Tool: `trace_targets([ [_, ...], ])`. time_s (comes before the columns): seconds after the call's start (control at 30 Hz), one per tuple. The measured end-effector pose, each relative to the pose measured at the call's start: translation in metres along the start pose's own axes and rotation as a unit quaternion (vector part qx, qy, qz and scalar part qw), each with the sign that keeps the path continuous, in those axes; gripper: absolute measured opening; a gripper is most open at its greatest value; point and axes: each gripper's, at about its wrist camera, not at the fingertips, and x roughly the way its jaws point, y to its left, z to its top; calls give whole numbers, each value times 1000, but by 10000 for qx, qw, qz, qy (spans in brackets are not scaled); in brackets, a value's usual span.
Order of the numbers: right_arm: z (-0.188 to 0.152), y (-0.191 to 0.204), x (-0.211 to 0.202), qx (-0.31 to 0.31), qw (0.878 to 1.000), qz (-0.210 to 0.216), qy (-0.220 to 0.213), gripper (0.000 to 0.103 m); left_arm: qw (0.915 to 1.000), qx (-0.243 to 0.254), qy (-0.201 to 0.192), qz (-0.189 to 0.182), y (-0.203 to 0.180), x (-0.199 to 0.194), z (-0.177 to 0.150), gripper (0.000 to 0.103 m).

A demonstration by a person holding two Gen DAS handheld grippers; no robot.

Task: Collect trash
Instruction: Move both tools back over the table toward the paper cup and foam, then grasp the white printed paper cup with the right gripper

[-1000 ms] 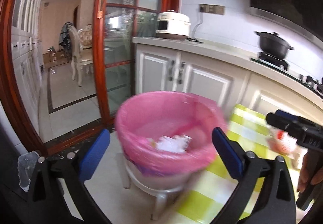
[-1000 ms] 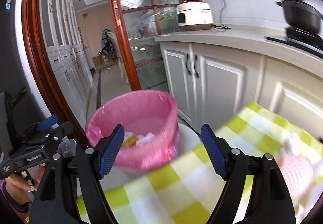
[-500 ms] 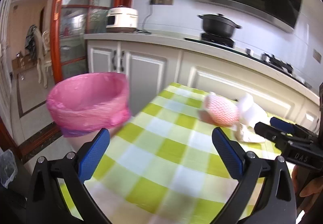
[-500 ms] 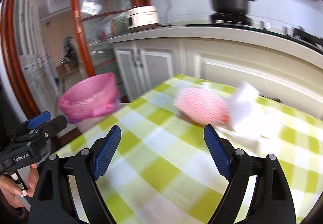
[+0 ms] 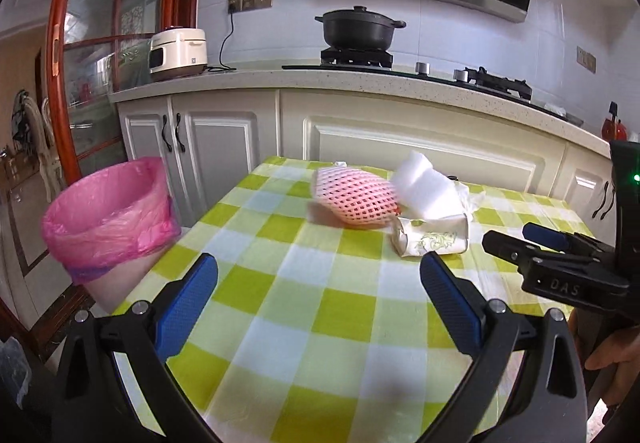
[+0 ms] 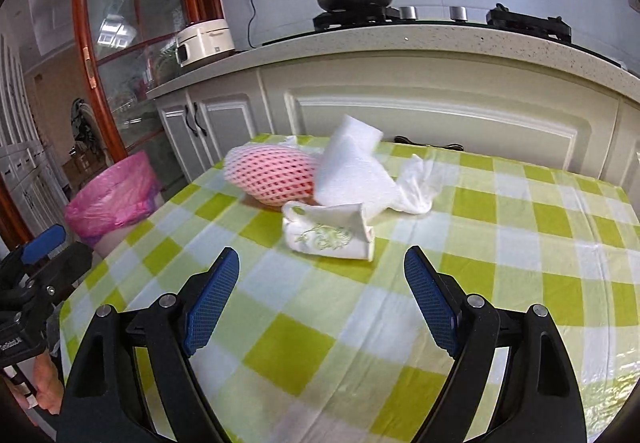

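Bright, even daylight fills both views — shadows are soft and faint. Glare streaks the glass door [image 6: 132, 55] and the shiny tablecloth [image 6: 592, 375] at right. Fisheye bending curves the edges, corners go black, and the pink bin [image 5: 108, 219] looks slightly smeared.

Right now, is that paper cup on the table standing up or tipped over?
Tipped over. The paper cup lies on its side on the checked tablecloth, crumpled, in front of the pink foam net.
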Motion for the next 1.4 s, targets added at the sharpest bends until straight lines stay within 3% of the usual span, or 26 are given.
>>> trace_targets([
  [0.17,10,-13,32,-8,9999,-5,147,80,10000,-51,61,5,3,21,3,98],
  [0.53,30,-11,88,-51,9989,215,423,80,9992,8,12,389,19,48,8,98],
  [0.67,29,-3,91,-115,9978,427,503,79,9987,-86,41,503,28,50,9,98],
  [0.93,11,40,72,-471,9905,1096,686,64,9959,-387,35,820,57,41,4,98],
  [1.03,8,58,66,-888,9902,877,625,63,9947,-507,102,887,68,40,0,98],
  [1.17,12,58,74,-913,9904,766,695,63,9941,-587,175,890,76,39,-4,98],
  [1.4,7,54,114,-950,9849,706,1265,64,9945,-545,252,860,74,42,-10,98],
])
